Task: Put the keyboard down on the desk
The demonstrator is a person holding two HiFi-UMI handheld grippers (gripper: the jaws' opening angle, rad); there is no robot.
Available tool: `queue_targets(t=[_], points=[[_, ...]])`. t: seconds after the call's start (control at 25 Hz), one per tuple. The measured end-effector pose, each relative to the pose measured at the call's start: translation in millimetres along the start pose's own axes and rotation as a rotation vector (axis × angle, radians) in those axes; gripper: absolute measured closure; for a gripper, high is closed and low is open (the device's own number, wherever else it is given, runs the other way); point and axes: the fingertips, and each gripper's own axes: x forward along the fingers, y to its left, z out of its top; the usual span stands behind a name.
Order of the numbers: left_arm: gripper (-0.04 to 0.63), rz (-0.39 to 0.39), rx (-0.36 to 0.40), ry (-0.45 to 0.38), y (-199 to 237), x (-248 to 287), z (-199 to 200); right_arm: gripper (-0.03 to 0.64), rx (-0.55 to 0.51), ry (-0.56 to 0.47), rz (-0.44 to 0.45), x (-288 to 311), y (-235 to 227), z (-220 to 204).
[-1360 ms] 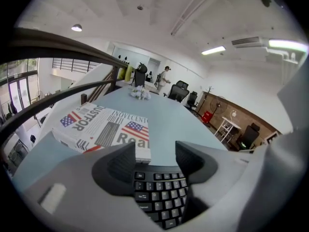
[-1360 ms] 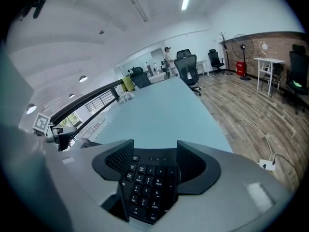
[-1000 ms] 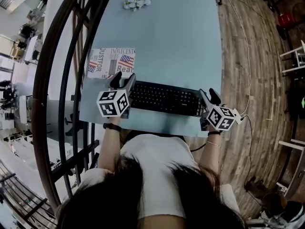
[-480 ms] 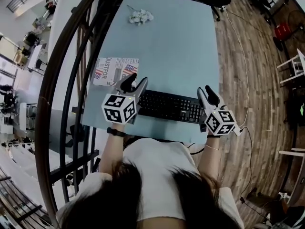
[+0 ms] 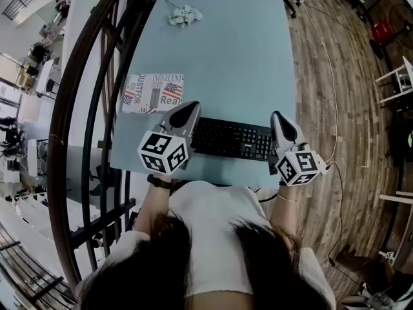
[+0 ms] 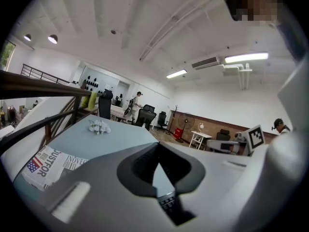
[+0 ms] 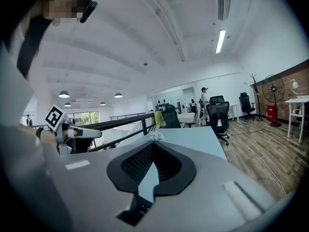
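Note:
The black keyboard (image 5: 232, 139) lies flat on the pale blue desk (image 5: 232, 50), close to the near edge. My left gripper (image 5: 188, 106) hovers over its left end with the jaws closed tip to tip, and nothing shows between them. My right gripper (image 5: 279, 117) is over the right end, also shut and empty. In the left gripper view the left gripper (image 6: 157, 145) points up and out across the desk, with a strip of keyboard (image 6: 167, 203) below it. The right gripper view shows the right gripper (image 7: 152, 144) the same way, keys (image 7: 137, 208) beneath.
A flat box printed like a newspaper (image 5: 153, 93) lies just behind the keyboard's left end. A small white bunch (image 5: 184, 15) sits at the far end of the desk. A dark curved railing (image 5: 97, 95) runs along the left, and wooden floor (image 5: 335, 76) lies to the right.
Both grippers stood open around the keyboard's ends; now both are shut, lifted off it and tilted upward. The keyboard has stayed on the desk.

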Motion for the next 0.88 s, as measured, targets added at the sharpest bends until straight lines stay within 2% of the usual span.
queue_targets(t=[0.28, 0.88], points=[[0.538, 0.021, 0.034, 0.015, 8.1, 9.5, -0.4, 0.616, -0.035, 0.013, -0.007, 5.6, -8.6, 1.1], [0.538, 0.037, 0.027, 0.025, 18.6, 12.1, 1.2, 0.615, -0.011, 0.004, 0.01, 13.6, -16.4, 3.0]])
